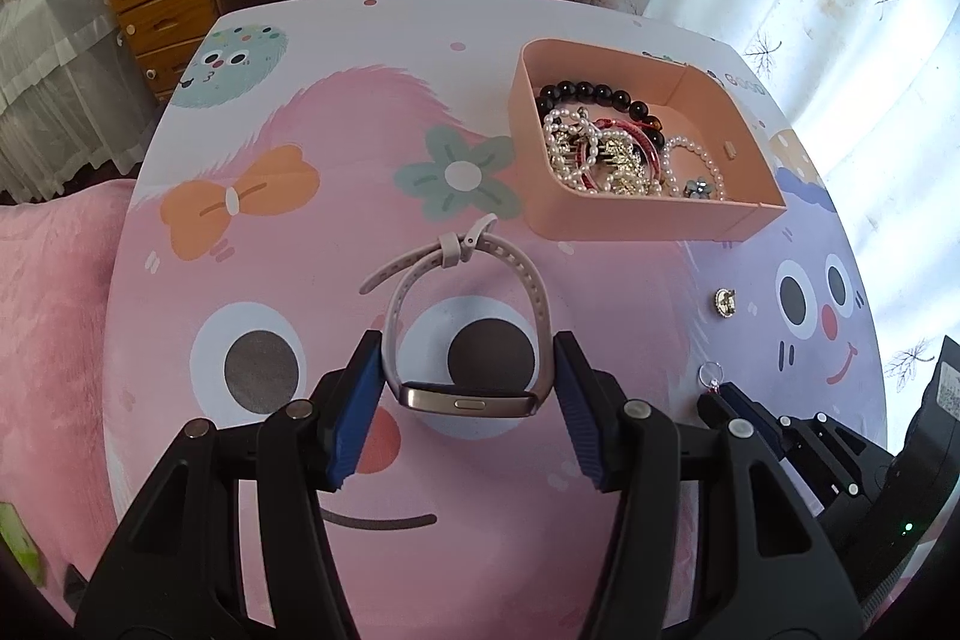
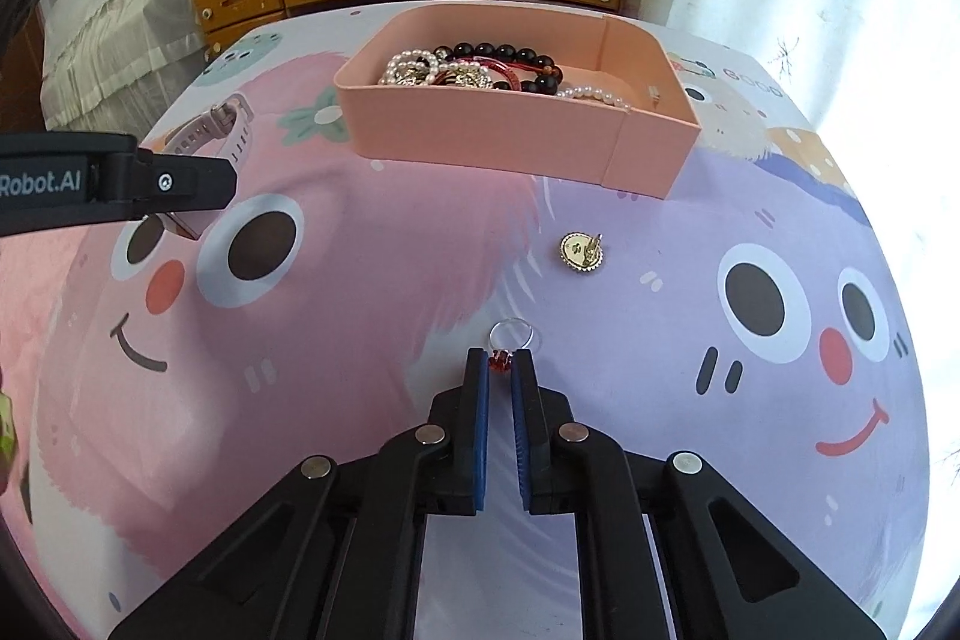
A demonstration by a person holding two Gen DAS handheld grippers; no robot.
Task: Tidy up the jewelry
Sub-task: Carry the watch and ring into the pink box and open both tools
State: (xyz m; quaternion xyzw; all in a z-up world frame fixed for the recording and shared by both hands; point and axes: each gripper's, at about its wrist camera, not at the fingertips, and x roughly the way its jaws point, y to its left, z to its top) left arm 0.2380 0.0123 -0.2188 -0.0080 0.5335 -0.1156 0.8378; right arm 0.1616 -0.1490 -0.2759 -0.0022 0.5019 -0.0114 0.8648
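Two grippers angled steeply down, left gripper (image 1: 468, 394) clasping watch (image 1: 468, 340), right gripper (image 2: 500, 361) pinching ring (image 2: 510, 340).

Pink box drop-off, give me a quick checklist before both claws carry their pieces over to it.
1. Left claw grips the watch: ok, the blue pads press on both ends of its face.
2. Right claw grips the ring: ok, closed on its red stone, the loop sticking out ahead.
3. Pink box open on top: ok, no lid.
4. Room in the box: ok, bare floor shows at its right end beside the pearl and black bead bracelets.
5. Nothing left behind: not ok, a gold earring lies on the table between ring and box.
6. Watch strap fastened: cannot tell.
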